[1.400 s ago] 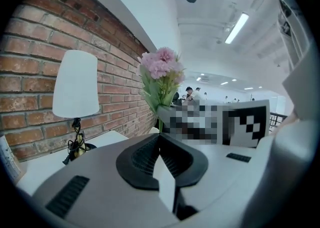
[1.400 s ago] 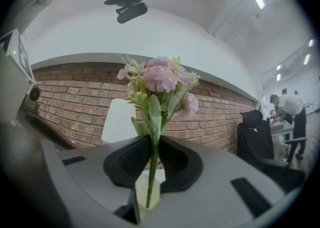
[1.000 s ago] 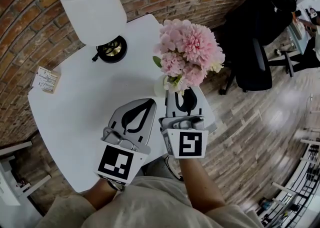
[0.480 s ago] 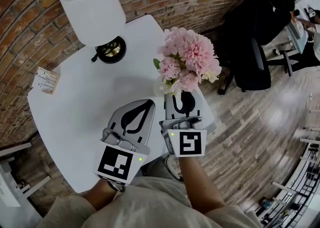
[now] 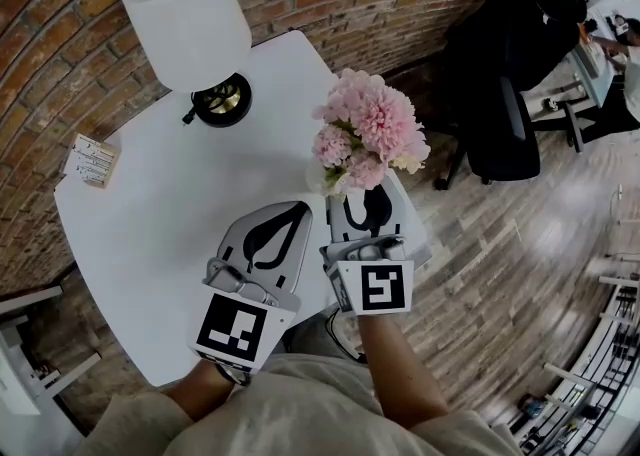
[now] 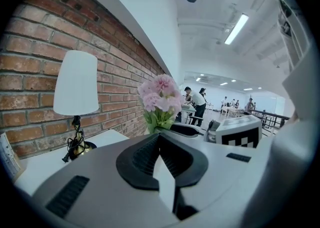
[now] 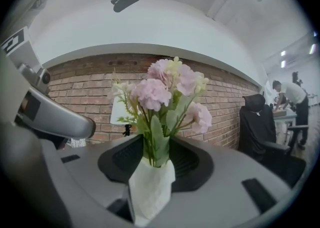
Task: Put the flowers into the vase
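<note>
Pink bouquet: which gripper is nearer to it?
Right. The right gripper, jaws just opening, straddles the stems of the pink bouquet at the white vase; the left gripper, jaws together, stops short beside it.

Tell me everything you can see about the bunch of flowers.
The flowers are a small bunch of fluffy pink blooms with a few cream ones, on thin green stems with long leaves. They stand upright, stems down in a white vase near the edge of the table. The stems sit between the right tongs, whose jaws have just been opening and do not look pressed on them.
</note>
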Demonstrator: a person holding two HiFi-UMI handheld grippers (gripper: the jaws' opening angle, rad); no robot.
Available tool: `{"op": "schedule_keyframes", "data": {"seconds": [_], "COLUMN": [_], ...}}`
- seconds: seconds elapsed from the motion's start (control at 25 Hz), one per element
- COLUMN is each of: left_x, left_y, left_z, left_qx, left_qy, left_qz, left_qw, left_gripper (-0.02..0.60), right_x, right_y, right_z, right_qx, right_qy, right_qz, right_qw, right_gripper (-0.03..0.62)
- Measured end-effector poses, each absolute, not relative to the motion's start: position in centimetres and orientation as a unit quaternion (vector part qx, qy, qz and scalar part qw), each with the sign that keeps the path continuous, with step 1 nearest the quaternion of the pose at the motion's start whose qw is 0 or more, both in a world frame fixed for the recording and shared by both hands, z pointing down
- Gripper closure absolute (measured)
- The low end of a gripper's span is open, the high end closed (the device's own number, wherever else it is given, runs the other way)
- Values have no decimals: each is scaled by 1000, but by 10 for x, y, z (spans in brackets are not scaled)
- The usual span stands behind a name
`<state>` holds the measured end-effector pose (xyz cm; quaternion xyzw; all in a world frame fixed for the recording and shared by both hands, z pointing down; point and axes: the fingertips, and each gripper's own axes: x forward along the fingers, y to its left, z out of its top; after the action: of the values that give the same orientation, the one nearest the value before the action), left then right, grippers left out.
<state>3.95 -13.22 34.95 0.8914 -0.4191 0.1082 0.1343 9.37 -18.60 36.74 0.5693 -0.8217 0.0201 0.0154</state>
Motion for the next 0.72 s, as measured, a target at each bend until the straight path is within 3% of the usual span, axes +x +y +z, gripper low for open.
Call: {"op": "schedule_keyframes", "data": {"seconds": [0.72], "left_x": [42], "left_y": [-121], "left_z": [347], "left_qx": [891], "left_qy": [-422], "left_qz": [107], "left_qw": [131], "left_gripper": [574], "right_x": [92], "right_y": [-180], "right_z": [383], "right_qx": [570], "right_qy": [-819], "right_qz": [47], "right_qw": [54], "right_gripper": [315]}}
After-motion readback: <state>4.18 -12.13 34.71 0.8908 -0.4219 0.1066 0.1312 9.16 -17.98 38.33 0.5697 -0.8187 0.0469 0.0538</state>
